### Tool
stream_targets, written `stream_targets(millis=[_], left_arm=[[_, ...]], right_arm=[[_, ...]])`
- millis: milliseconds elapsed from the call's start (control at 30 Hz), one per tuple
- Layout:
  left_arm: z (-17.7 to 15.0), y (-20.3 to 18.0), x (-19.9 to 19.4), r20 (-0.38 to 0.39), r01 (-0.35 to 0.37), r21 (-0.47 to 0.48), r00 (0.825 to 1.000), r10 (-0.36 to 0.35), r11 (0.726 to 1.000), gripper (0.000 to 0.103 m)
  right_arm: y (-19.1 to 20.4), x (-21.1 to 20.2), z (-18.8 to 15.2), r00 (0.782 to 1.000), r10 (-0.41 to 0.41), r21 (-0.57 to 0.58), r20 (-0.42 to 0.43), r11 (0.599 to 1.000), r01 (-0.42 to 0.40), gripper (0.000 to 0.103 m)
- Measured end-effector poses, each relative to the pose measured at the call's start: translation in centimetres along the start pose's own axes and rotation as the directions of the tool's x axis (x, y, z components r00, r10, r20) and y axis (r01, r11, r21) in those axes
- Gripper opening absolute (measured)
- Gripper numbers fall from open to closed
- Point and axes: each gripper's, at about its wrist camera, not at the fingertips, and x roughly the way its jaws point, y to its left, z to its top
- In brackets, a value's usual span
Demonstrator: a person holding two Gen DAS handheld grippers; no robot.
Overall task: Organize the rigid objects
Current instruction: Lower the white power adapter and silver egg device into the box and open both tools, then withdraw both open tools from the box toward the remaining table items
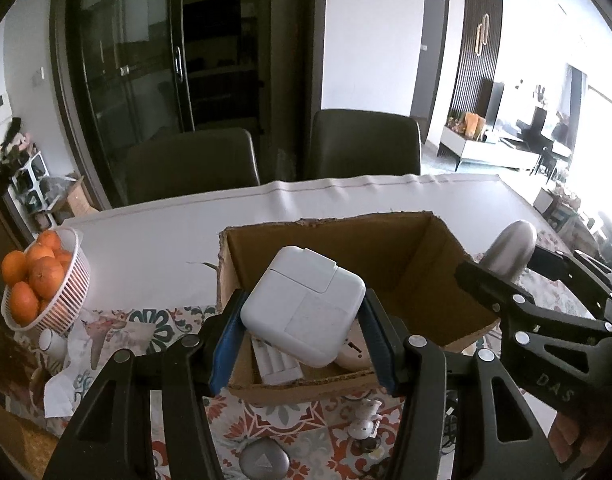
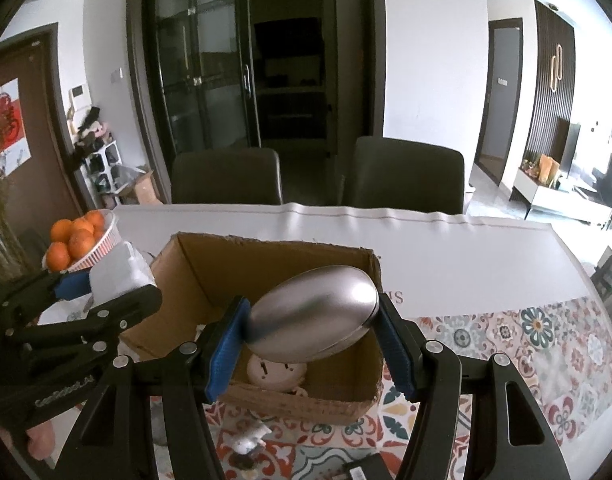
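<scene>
An open cardboard box (image 1: 409,252) (image 2: 210,268) stands on the patterned tablecloth. My left gripper (image 1: 302,328) is shut on a white square power adapter (image 1: 302,304) and holds it over the box's near left part; it also shows at the left of the right wrist view (image 2: 118,272). My right gripper (image 2: 311,330) is shut on a grey metal oval case (image 2: 313,320) above the box's near right part; the case also shows in the left wrist view (image 1: 509,248). Inside the box lie a white ribbed item (image 1: 278,364) and a round cream item (image 2: 276,372).
A white basket of oranges (image 1: 62,296) (image 2: 102,244) stands at the left. A grey round object (image 1: 264,462) and a small white figure (image 1: 363,420) lie in front of the box. A black device (image 2: 365,468) lies near the front edge. Two dark chairs (image 2: 405,176) stand behind the table.
</scene>
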Motion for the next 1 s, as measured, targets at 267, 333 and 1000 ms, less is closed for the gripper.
stream_targets(millis=[267, 333, 1000], left_arm=[[0.1, -0.1, 2.2, -0.063, -0.024, 0.004, 0.998, 0.024, 1.000, 0.055], [0.2, -0.1, 2.5, -0.072, -0.033, 0.009, 0.997, 0.033, 0.999, 0.055], [-0.4, -1.3, 0.0, -0.014, -0.111, 0.013, 0.994, 0.111, 0.994, 0.075]], right_arm=[[0.1, 1.4, 0.1, 0.999, -0.015, -0.014, -0.040, 1.000, 0.014, 0.063], [0.0, 1.7, 0.1, 0.999, -0.017, -0.015, -0.048, 1.000, 0.017, 0.063], [-1.2, 1.2, -0.6, 0.997, 0.006, 0.018, -0.074, 1.000, -0.005, 0.078]])
